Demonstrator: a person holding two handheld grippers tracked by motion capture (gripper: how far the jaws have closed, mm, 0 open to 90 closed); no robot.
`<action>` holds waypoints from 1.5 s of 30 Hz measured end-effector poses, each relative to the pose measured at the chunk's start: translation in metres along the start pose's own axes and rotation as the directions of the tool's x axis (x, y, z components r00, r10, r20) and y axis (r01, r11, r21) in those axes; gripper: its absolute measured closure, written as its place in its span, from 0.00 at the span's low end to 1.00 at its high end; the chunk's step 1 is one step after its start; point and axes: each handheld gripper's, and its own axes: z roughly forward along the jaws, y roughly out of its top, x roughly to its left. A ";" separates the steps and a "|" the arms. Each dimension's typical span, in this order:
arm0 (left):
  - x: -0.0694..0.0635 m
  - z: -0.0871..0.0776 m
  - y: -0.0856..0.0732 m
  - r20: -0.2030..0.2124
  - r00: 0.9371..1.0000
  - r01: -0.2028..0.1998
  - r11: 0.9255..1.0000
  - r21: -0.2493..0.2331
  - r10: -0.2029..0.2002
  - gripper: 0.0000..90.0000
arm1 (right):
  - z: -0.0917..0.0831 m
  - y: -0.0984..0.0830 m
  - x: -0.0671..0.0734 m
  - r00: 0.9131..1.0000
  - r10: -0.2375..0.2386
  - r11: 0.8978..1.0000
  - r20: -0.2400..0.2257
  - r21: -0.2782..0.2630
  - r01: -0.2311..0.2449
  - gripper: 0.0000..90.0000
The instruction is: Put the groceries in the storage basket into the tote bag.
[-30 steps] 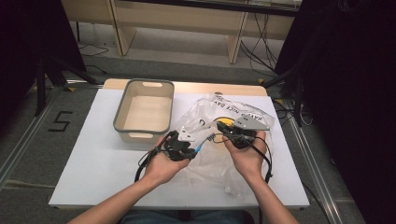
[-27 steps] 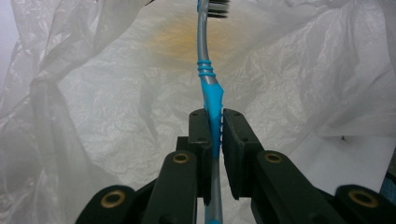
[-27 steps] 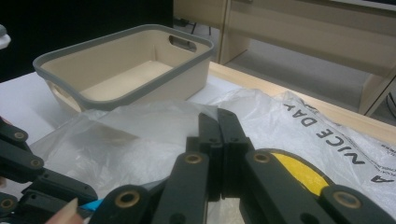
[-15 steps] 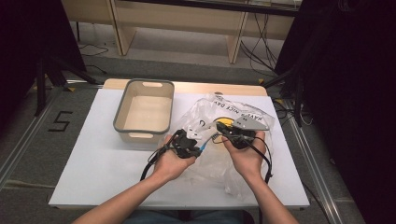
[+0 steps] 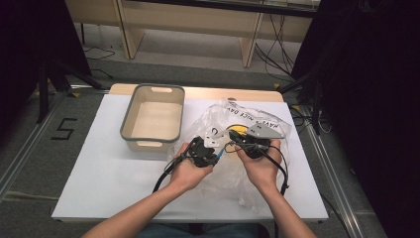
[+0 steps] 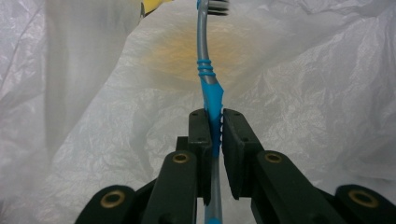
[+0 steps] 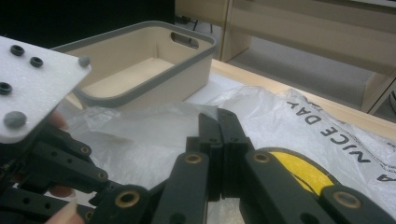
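A clear plastic bag (image 5: 233, 116) with black lettering and a yellow mark lies crumpled on the white table (image 5: 99, 163). My left gripper (image 5: 207, 151) (image 6: 214, 116) is shut on the blue-and-grey handle of a toothbrush (image 6: 205, 70) (image 5: 218, 156). The brush head points up and away into the white folds of the bag (image 6: 303, 93). My right gripper (image 5: 234, 145) (image 7: 217, 126) sits just right of the left one, jaws pressed together with bag film (image 7: 289, 116) pinched at their tips.
A beige bin with a grey rim (image 5: 128, 116) (image 7: 149, 86) stands empty at the back left, touching the bag. The left gripper's white plate (image 7: 32, 88) sits close on the left of the right gripper view. Table edges run near both forearms.
My left hand has moved right and slightly down with the toothbrush, closer to the right gripper and the bag. The right hand has stayed where it was.
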 end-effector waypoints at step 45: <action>-0.004 -0.031 0.001 -0.002 1.000 -0.020 0.991 -0.131 0.020 0.85 | 0.000 -0.010 -0.003 1.000 0.006 0.999 -0.004 0.041 -0.006 1.00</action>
